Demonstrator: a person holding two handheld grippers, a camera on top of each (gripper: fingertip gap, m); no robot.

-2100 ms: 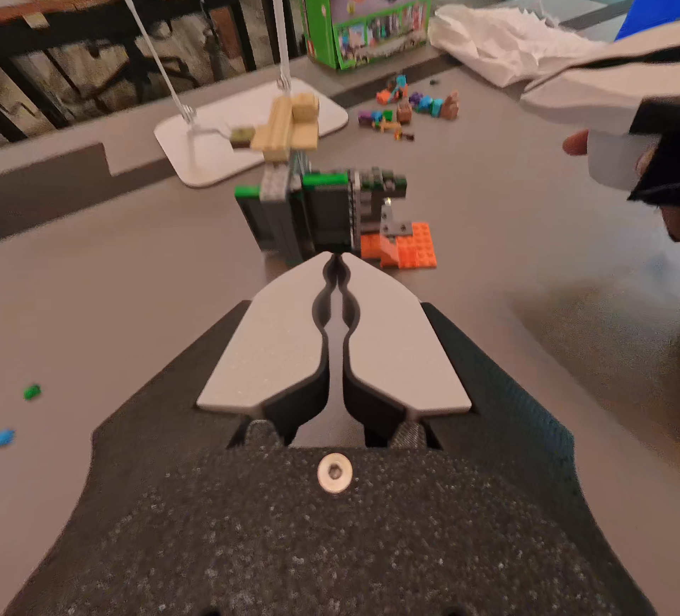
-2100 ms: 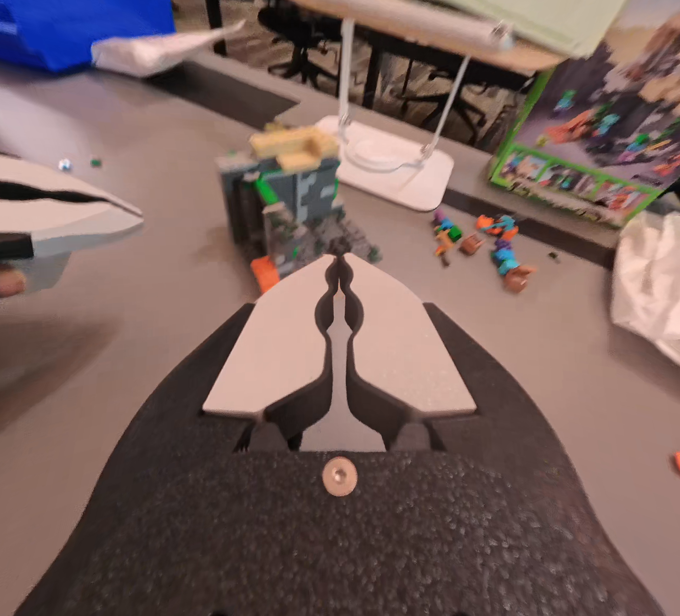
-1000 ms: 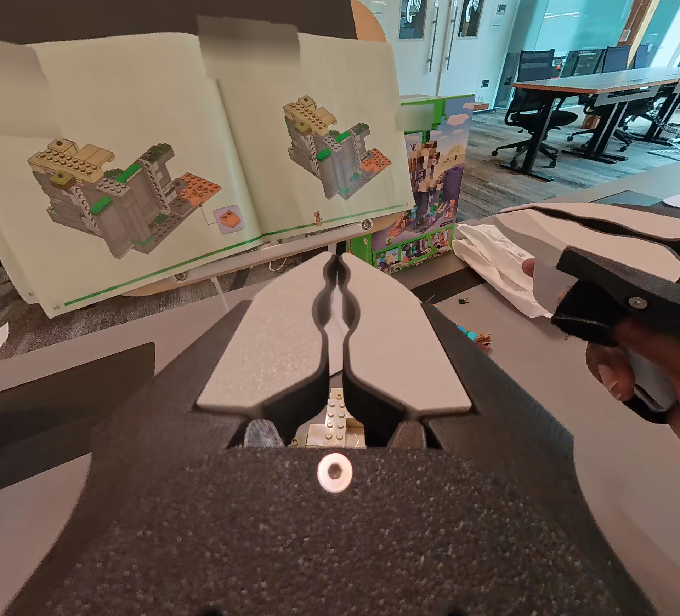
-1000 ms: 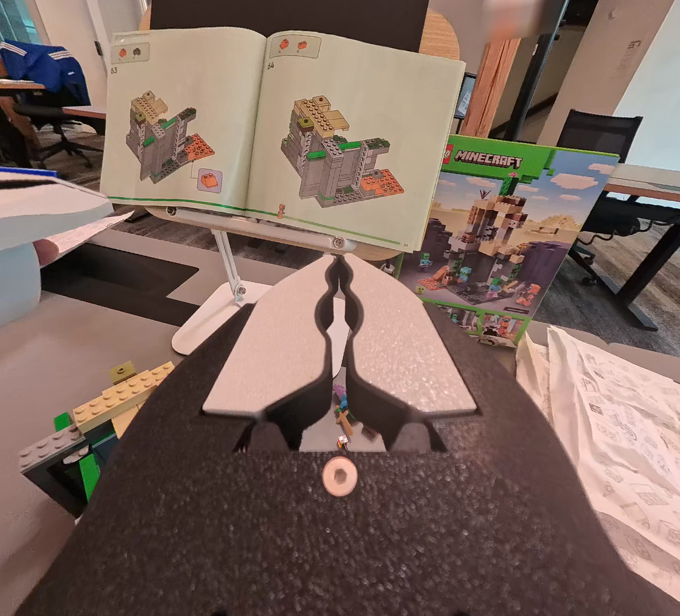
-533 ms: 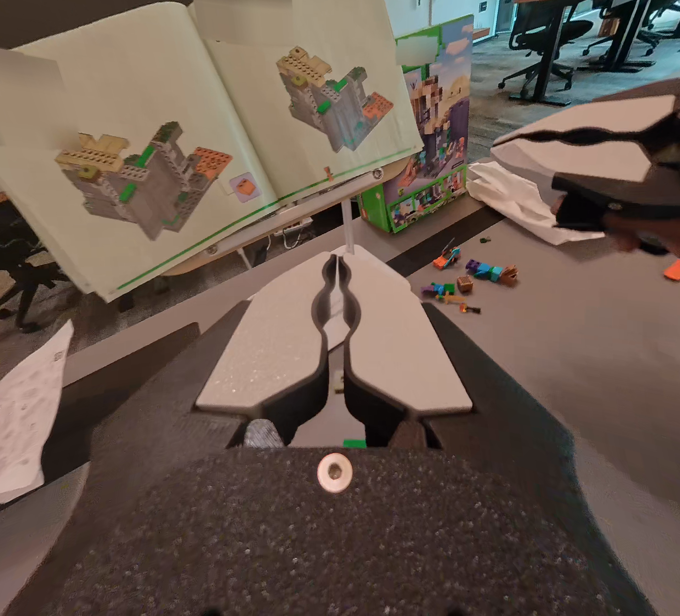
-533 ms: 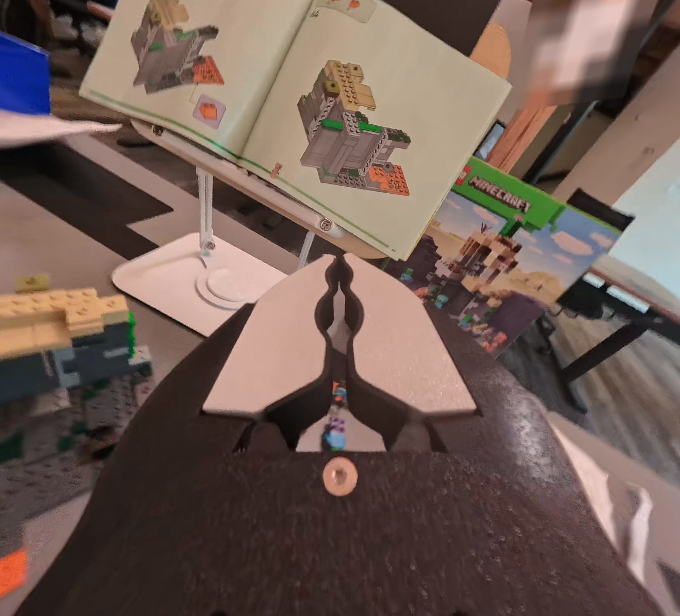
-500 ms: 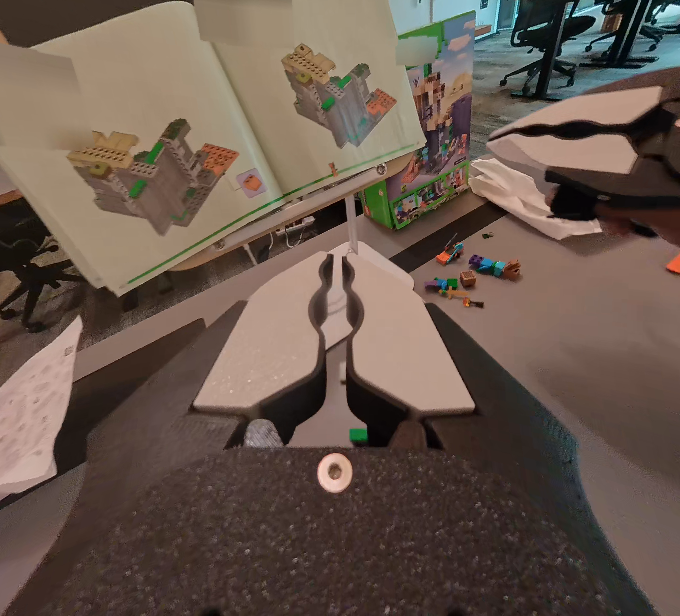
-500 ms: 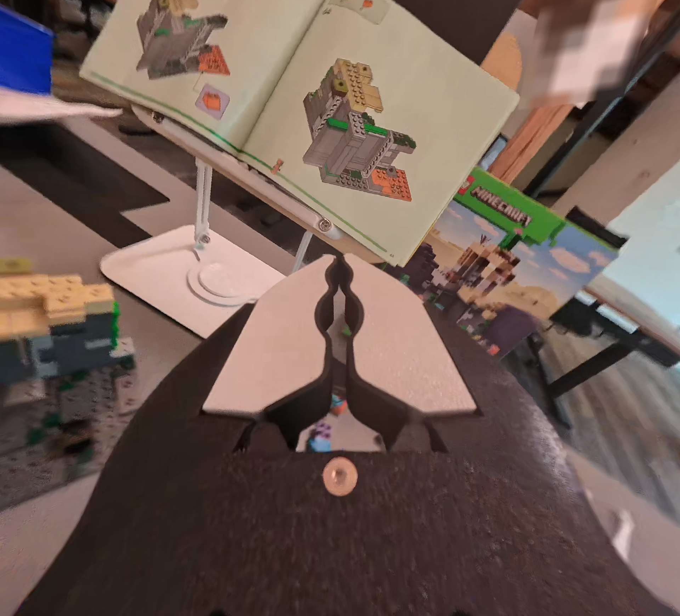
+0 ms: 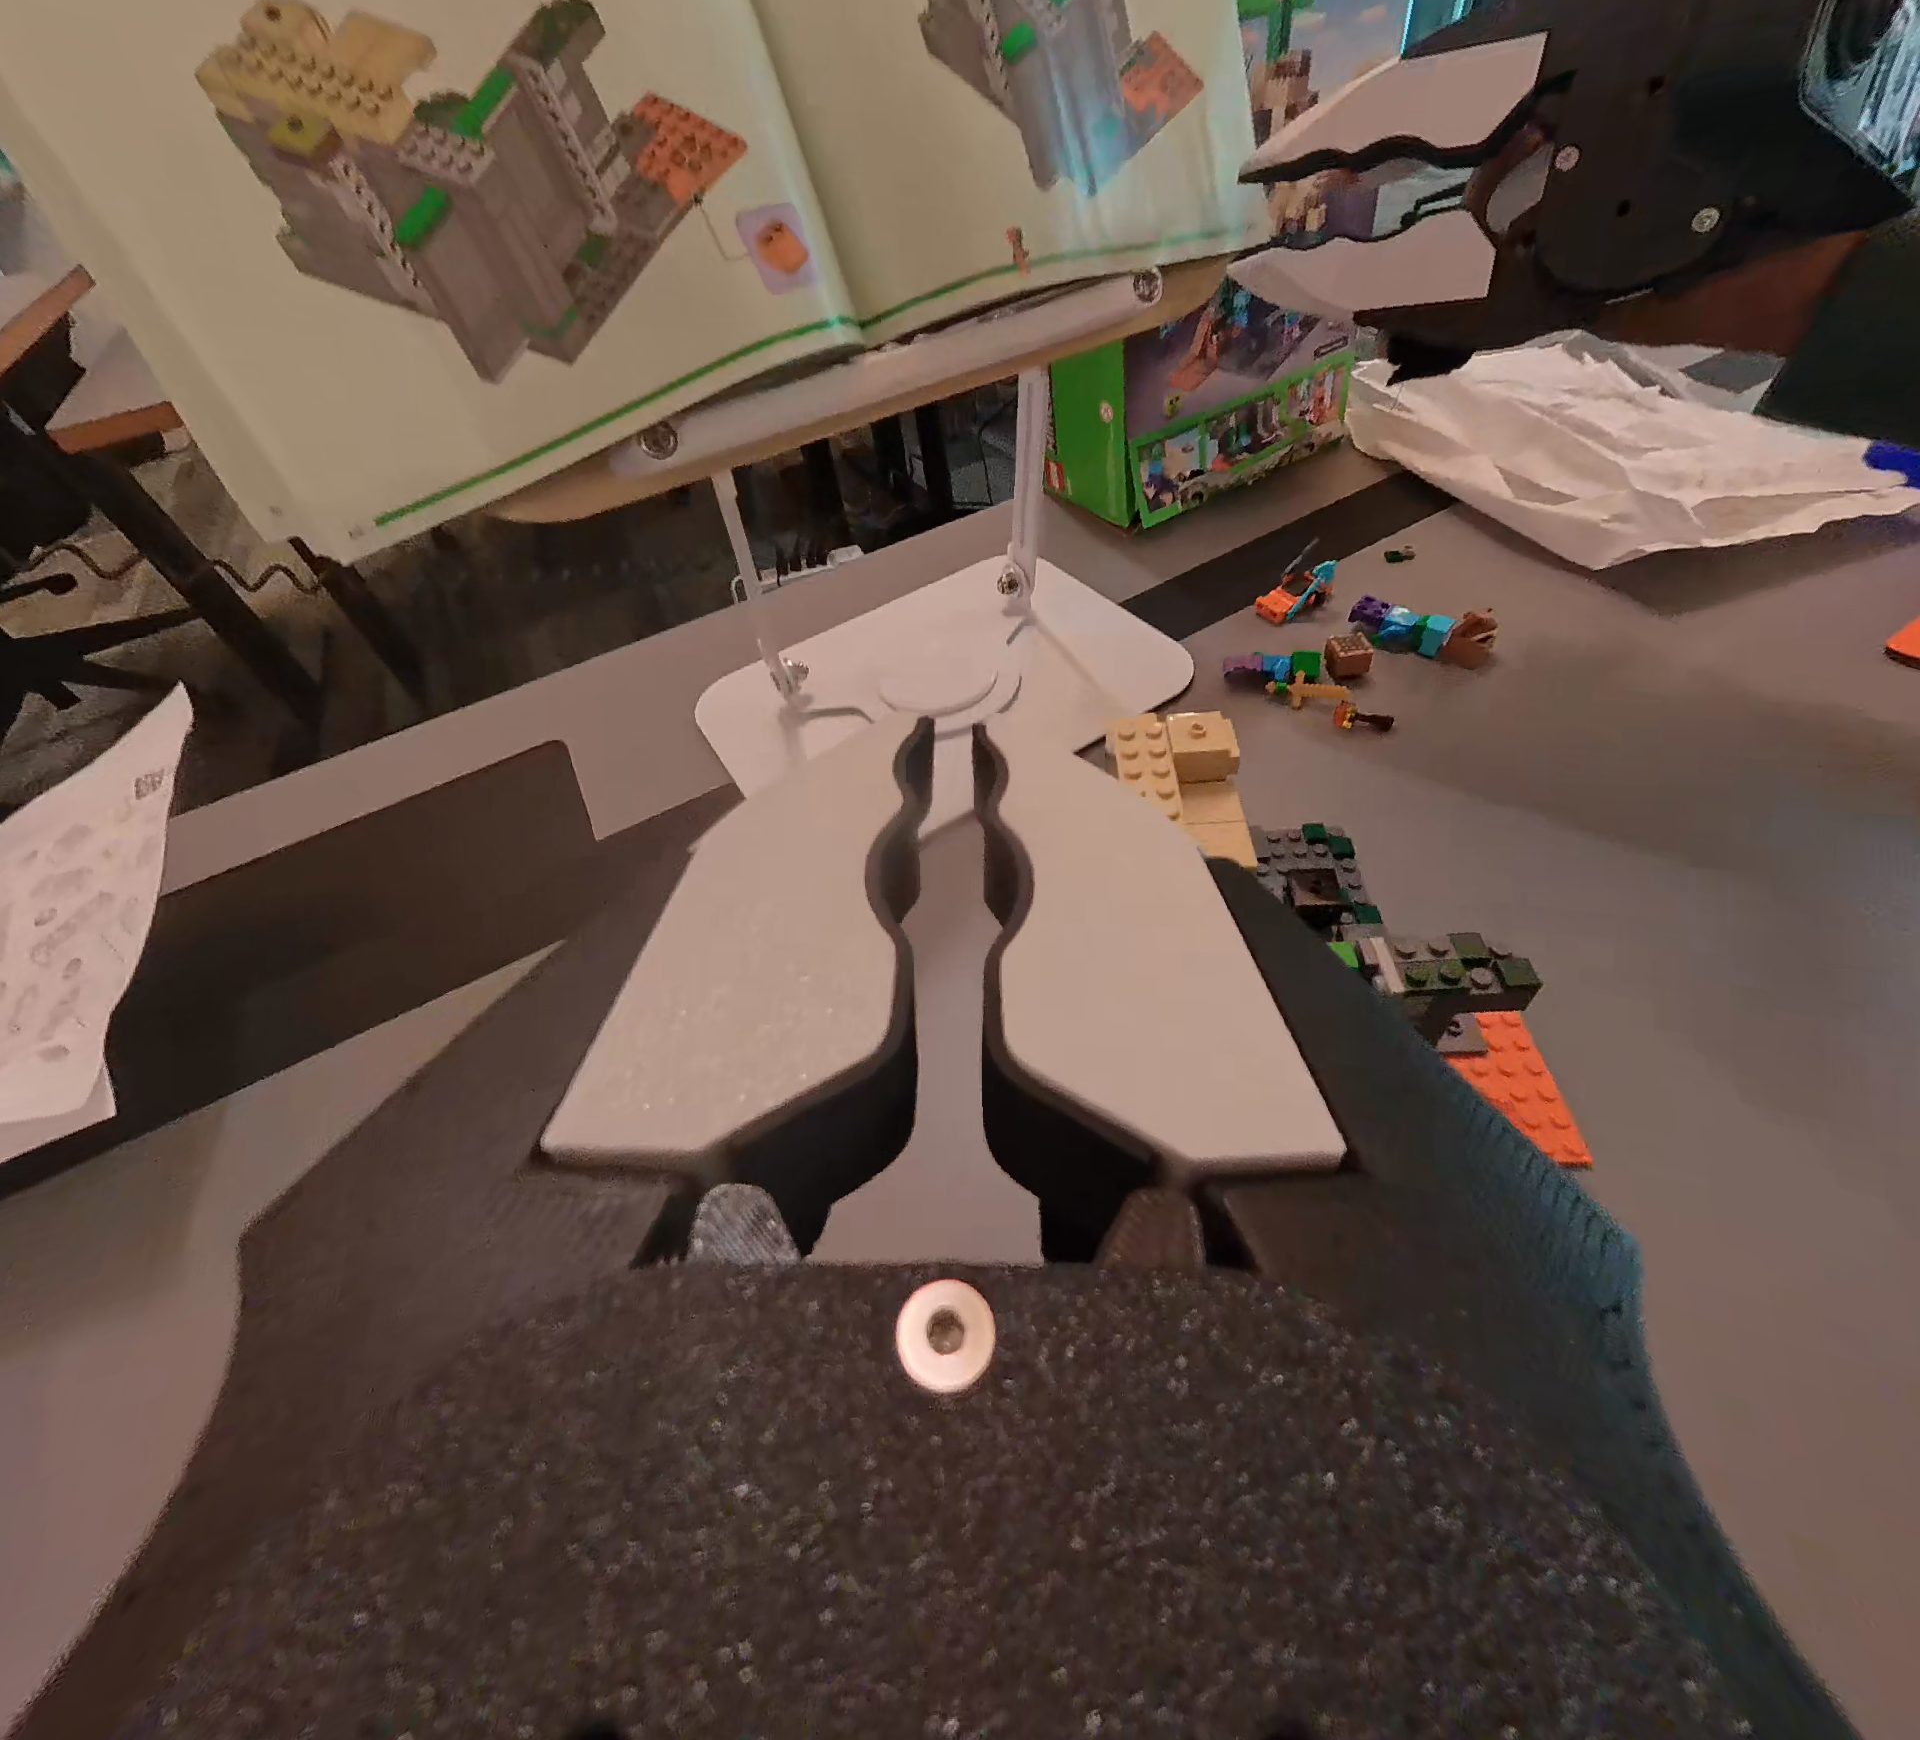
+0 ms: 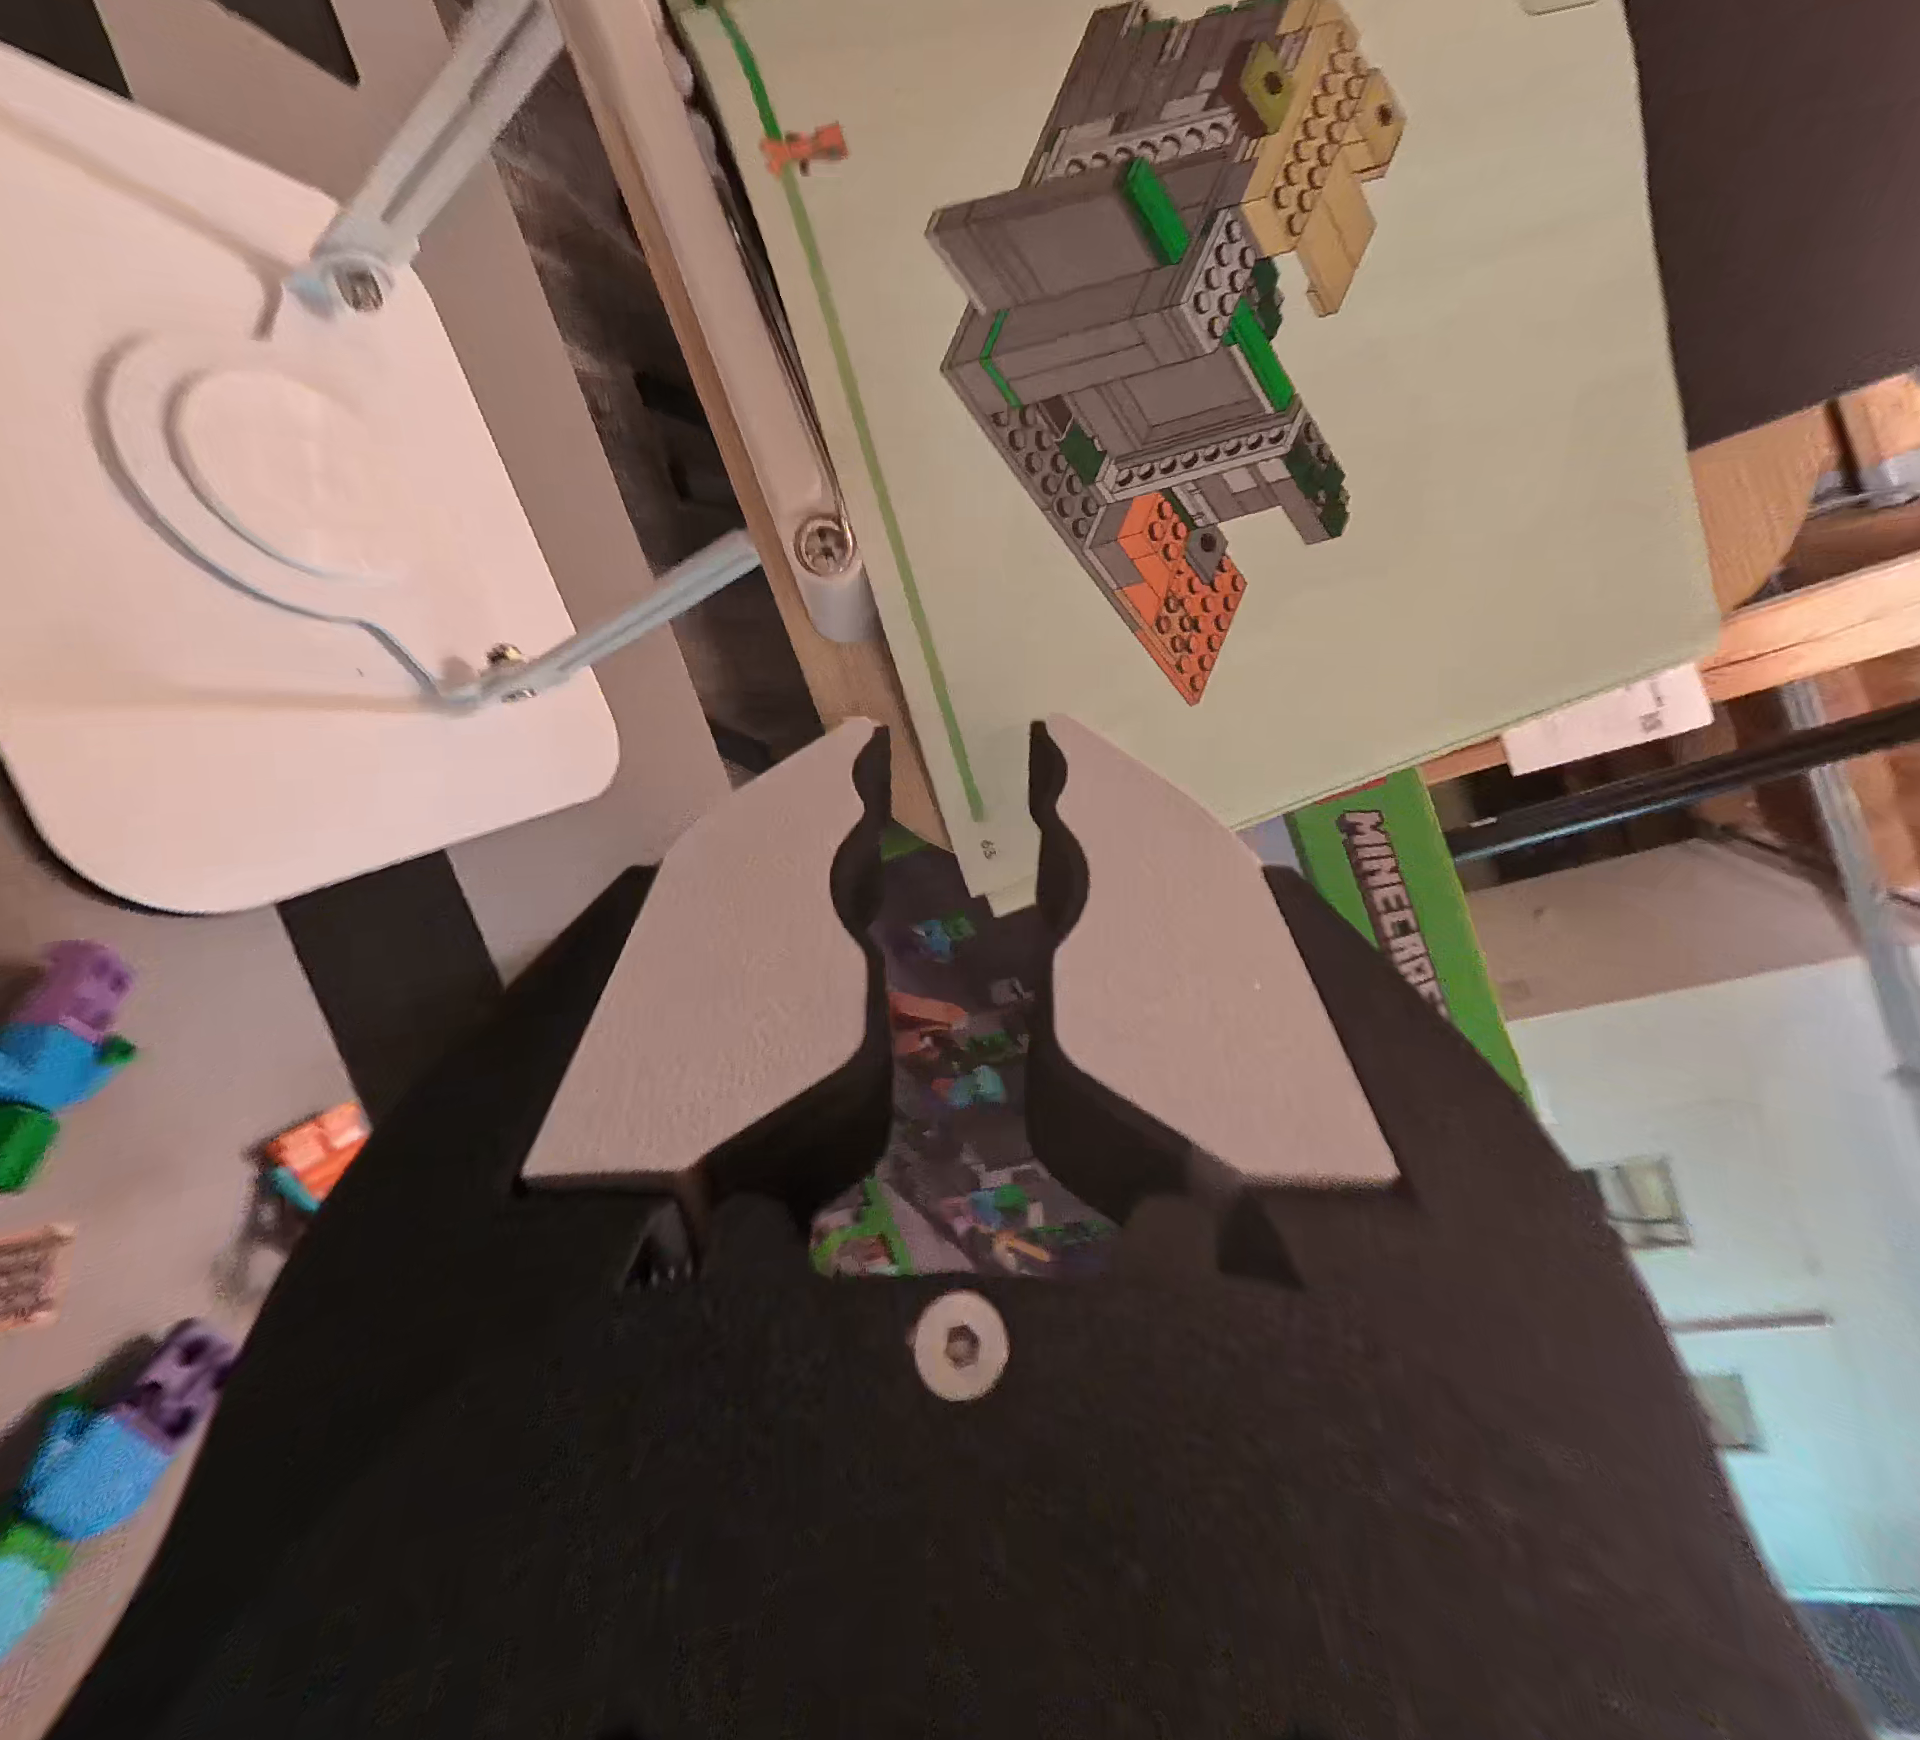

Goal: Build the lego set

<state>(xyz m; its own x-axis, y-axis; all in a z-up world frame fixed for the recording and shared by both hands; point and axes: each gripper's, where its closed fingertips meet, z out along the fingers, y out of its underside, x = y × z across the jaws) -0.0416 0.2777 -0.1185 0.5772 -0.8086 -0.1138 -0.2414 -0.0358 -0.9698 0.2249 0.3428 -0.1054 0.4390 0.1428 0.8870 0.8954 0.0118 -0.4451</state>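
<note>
Green set box (image 9: pixel 1195 433) upright behind stand, both claws empty, apart

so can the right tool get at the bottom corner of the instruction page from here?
Probably yes. The right tool is open, with the instruction booklet page corner between its tips and nothing in between.

Dim warm indoor light, soft shadows on the table (image 9: pixel 1558 1327), fisheye bending at edges, right wrist view rolled and motion-blurred
</note>
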